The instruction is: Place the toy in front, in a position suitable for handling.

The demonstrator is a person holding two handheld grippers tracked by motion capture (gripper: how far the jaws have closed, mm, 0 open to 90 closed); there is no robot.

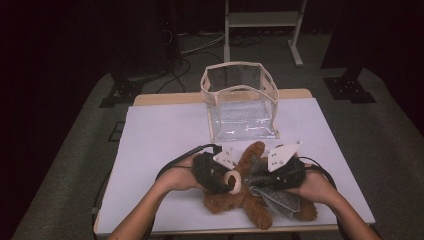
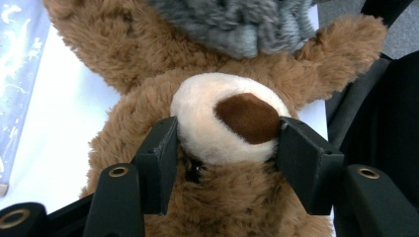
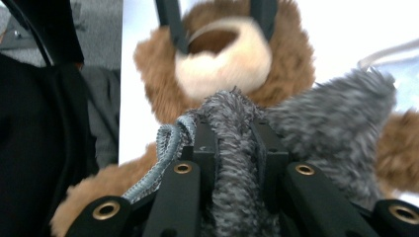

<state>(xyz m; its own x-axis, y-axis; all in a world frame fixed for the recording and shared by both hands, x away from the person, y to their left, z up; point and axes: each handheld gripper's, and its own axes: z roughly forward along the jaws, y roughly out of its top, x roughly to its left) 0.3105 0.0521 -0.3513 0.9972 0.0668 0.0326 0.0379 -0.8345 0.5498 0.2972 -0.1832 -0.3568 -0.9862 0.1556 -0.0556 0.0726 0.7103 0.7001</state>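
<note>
step: I'm dressing the teddy bear (image 1: 240,192); judging by the pose, mid-way at best.
landmark: everything placed relative to the bear.
bear location: lying on the white table (image 1: 160,135), near the front edge, between my two hands.
left gripper (image 2: 227,143): jaws clamped on either side of the bear's cream muzzle (image 2: 217,123), pads pressing in. It pins the head.
right gripper (image 3: 232,143): jaws pinched tight on a fold of the grey scarf (image 3: 316,118), which lies across the bear's body just below the muzzle.
done: bear pinned, scarf gripped and draped over the torso.
left: I can't tell whether the scarf goes round the neck at all; it looks laid on top, loose end trailing off the bear's right side in the high view. Wrapping or tying looks not yet done.
bag: clear plastic bag (image 1: 240,100) stands upright behind the bear, well apart, mouth open, nothing in it that I can see. My guess is it's the final destination.
bear material: shaggy brown plush, soft and compressible; muzzle is short-pile cream with a dark brown oval nose (image 2: 247,117).
scarf material: fuzzy grey knit, limp, with a corded edge (image 3: 158,158) beside the right jaws.
bag material: glossy see-through film, beige fabric trim, boxy shape.
risk: plush may slip under the pads.
</note>
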